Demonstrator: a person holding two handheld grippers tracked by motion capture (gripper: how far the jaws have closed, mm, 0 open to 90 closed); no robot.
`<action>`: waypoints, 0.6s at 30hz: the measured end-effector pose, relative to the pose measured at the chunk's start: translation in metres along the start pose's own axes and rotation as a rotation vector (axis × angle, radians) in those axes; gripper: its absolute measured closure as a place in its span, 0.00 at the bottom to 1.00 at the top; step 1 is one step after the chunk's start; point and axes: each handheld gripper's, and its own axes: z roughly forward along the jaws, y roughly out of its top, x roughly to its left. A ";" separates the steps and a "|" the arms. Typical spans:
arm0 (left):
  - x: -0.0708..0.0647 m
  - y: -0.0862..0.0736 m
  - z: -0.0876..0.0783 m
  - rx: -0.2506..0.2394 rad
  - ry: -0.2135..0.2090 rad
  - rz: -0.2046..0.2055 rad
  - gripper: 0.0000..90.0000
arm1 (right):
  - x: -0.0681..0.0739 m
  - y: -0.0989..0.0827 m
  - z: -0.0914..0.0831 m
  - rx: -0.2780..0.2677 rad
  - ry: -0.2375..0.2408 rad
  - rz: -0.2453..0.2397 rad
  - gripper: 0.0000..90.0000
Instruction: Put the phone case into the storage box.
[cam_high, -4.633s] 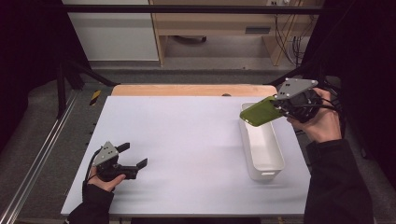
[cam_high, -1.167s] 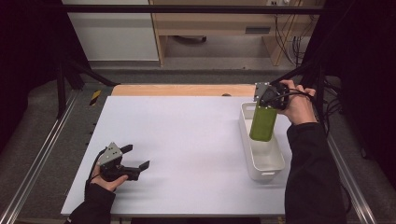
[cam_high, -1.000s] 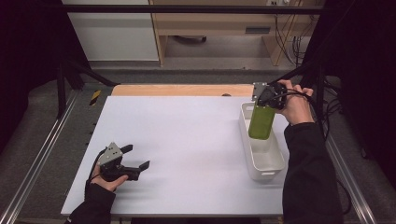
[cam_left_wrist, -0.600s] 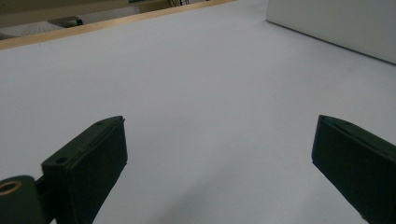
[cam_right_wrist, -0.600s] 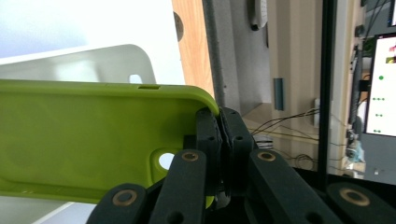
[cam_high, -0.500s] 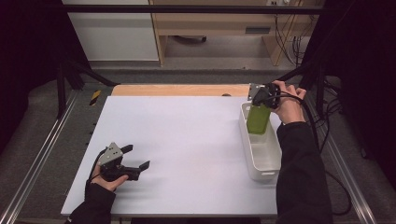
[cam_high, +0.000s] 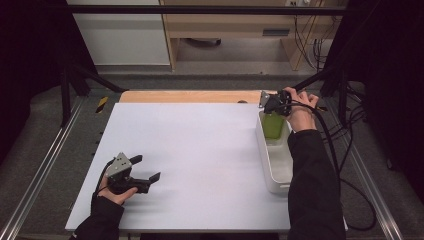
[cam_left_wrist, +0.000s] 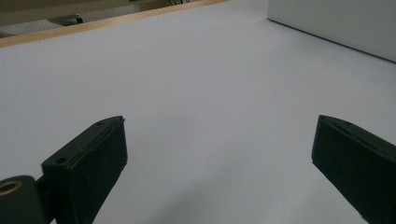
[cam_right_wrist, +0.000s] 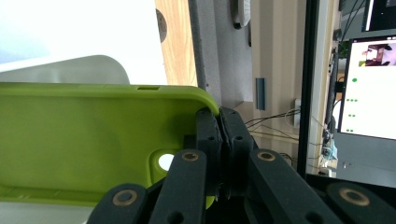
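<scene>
Around your work: the table, its frame and the room behind.

You have a flat white matte table top (cam_high: 200, 150) before you, edged at its far side by a pale wooden strip (cam_high: 190, 96). A silver metal rail (cam_high: 40, 175) runs along its left and another (cam_high: 367, 175) along its right. A small yellow-and-black striped tag (cam_high: 101, 104) lies just beside the table's far left corner, on the grey floor (cam_high: 200, 82). Beyond it stand a white cabinet front (cam_high: 120, 30) and a light wooden bench (cam_high: 235, 25), with a black crossbar (cam_high: 210, 10) above. Loose black cables (cam_high: 350, 115) hang at your right, and a lit white monitor screen with green dots (cam_right_wrist: 369, 88) glows farther off.
</scene>
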 end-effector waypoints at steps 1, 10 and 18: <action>0.000 0.000 0.000 0.003 0.000 0.001 0.04 | 0.001 0.001 0.002 0.003 -0.003 -0.003 0.97; 0.000 0.000 0.001 0.004 0.001 0.001 0.04 | 0.010 0.004 0.014 0.004 0.035 -0.023 0.97; 0.000 -0.001 0.001 0.008 0.001 0.003 0.04 | 0.015 0.004 0.017 -0.003 0.051 -0.024 0.97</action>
